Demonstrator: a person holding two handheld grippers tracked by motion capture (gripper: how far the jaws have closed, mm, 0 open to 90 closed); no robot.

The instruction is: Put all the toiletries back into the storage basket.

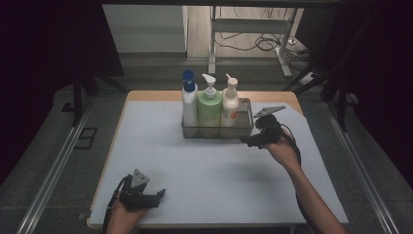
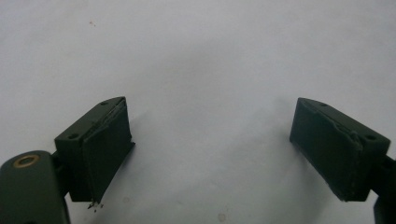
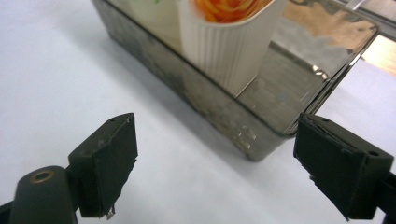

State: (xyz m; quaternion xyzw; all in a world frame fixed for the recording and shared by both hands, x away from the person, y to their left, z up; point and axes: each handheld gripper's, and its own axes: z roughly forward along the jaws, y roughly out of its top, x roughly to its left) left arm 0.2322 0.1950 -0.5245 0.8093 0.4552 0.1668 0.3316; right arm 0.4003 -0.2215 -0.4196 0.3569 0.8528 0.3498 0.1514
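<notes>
1. Right claw is hanging with jaws apart, gripping nothing, just beside my metal basket's near right corner.
2. I'm judging the cream bottle placed; backing away comes next.
3. Left claw is idling, jaws apart.

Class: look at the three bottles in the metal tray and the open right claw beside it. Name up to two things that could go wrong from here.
1. The right claw hangs open close to the tray corner; a careless swing might knock it and shift the tray.
2. The bottles stand tall and tightly side by side, so a bump to the white bottle nearest the claw could tip the whole row.
</notes>
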